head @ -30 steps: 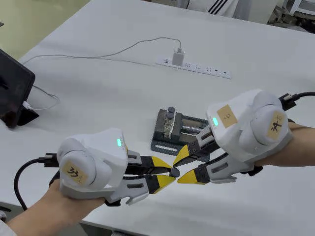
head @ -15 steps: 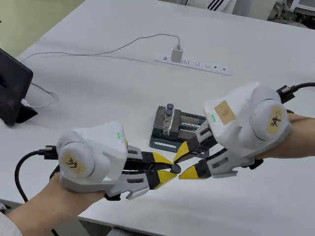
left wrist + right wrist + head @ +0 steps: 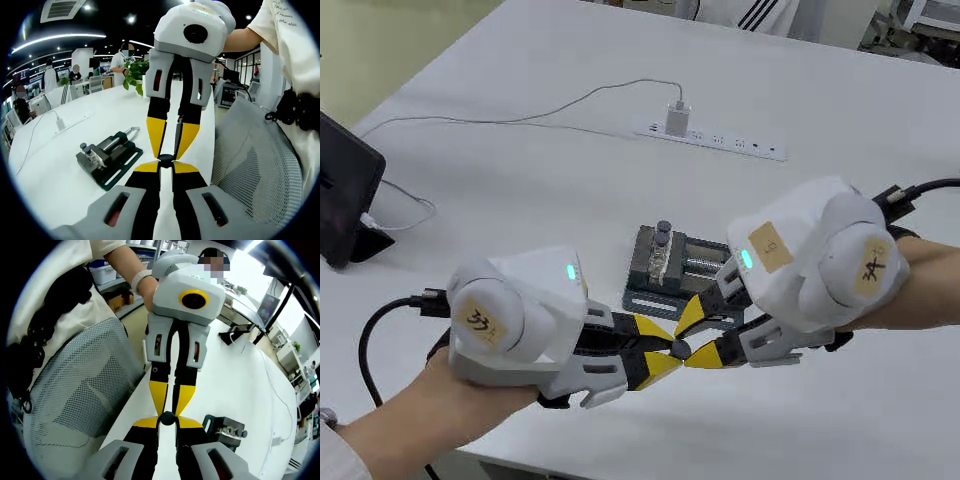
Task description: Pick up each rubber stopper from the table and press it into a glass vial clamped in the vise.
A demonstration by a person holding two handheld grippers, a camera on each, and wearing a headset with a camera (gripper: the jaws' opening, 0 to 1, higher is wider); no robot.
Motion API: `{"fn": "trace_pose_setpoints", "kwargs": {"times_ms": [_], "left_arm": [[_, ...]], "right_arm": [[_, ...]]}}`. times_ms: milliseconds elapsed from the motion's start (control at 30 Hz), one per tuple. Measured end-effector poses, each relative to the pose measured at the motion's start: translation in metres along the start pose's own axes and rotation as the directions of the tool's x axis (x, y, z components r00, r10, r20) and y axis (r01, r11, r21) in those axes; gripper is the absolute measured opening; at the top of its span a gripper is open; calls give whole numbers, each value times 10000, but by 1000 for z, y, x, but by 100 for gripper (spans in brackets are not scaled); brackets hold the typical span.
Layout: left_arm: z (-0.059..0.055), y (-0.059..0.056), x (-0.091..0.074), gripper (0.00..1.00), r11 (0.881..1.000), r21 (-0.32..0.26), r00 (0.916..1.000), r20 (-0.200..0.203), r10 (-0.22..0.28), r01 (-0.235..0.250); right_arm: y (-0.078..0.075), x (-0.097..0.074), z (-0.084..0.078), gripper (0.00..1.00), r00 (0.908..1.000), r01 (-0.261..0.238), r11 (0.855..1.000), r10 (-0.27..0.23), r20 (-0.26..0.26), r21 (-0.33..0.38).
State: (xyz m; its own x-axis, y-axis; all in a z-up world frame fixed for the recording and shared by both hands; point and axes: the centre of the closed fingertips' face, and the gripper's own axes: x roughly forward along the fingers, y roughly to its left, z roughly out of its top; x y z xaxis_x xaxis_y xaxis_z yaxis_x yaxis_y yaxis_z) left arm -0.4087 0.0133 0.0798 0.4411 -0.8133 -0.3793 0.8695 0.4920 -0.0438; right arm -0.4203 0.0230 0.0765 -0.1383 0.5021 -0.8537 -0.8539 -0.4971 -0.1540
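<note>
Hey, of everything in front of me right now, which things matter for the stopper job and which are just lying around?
For the job: rubber stopper, at the meeting tips of the left gripper and right gripper; vise; glass vials clamped in it.
Lying about: power strip with charger; black device; mesh chair.

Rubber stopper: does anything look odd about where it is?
Yes. The rubber stopper seems pinched by the left gripper and the right gripper at once, tip to tip, in front of the vise.
</note>
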Motion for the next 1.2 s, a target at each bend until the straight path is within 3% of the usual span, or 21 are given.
{"fn": "trace_pose_setpoints", "kwargs": {"times_ms": [133,300,433,667,1033,1200], "left_arm": [[0,0,1,4,9999,119,10000,-43,-43,43],[-1,0,3,4,9957,929,9993,-365,58,-24],[-2,0,5,4,9923,1237,9987,-499,52,10],[-4,1,6,4,9941,1081,9986,-520,32,24],[-12,9,9,5,9963,731,9981,-377,484,-455],[-24,20,7,18,9944,321,9936,-468,1024,-1010]], "right_arm": [[0,0,0,8,10000,-63,10000,63,-28,45],[-2,0,-2,8,9999,-125,9995,129,-113,288],[-2,1,-4,7,9996,-208,9989,215,-167,423],[-2,3,-6,7,9995,-244,9985,255,-209,494],[-7,10,-12,6,9994,-249,9963,266,-202,819],[-15,11,-14,6,9998,-208,9933,214,-40,1134]]}}
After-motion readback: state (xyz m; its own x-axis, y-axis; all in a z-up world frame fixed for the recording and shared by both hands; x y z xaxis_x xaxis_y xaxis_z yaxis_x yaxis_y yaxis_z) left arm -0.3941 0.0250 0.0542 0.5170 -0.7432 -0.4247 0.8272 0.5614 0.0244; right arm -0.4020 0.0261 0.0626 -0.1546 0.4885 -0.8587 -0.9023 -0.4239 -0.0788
